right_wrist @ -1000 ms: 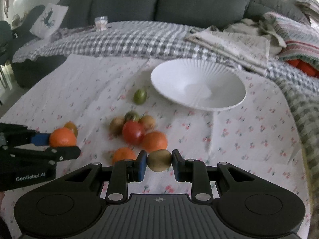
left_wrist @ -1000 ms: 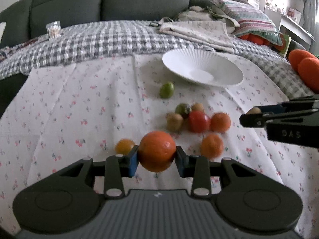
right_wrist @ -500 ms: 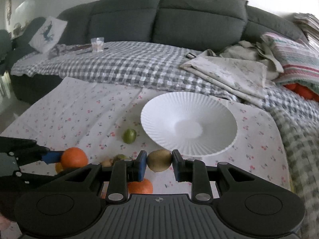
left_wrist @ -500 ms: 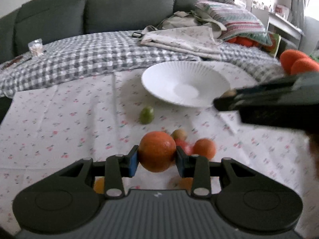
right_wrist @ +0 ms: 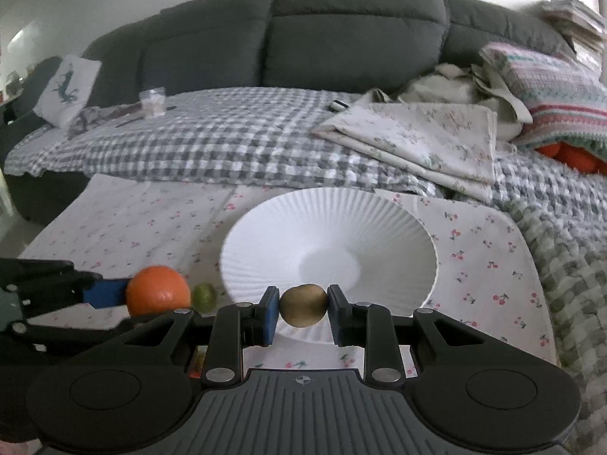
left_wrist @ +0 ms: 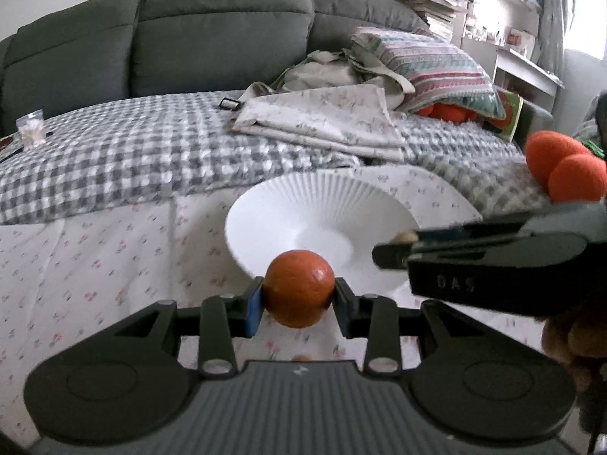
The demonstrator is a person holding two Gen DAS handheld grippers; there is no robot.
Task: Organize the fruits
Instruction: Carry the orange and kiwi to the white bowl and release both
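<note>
My left gripper (left_wrist: 297, 295) is shut on an orange (left_wrist: 299, 287) and holds it above the near rim of the white ribbed bowl (left_wrist: 322, 204). My right gripper (right_wrist: 302, 309) is shut on a brown kiwi (right_wrist: 303, 305) just above the bowl's near rim (right_wrist: 330, 223). In the right wrist view the left gripper with the orange (right_wrist: 157, 295) is at the left, next to a green lime (right_wrist: 203, 296) on the cloth. In the left wrist view the right gripper comes in from the right with the kiwi (left_wrist: 405, 236) over the bowl. The other fruits are hidden below the grippers.
The bowl stands on a cherry-print cloth (right_wrist: 144, 223). Behind it lie a checked blanket (right_wrist: 227, 140), folded linen (right_wrist: 417, 132), a striped pillow (right_wrist: 550, 87) and a grey sofa (right_wrist: 341, 34). Orange plush balls (left_wrist: 565, 167) are at the right.
Both grippers have moved forward from the fruit pile toward the bowl with their fruits held. The bowl is now close in both views and the pile has dropped out of sight.
</note>
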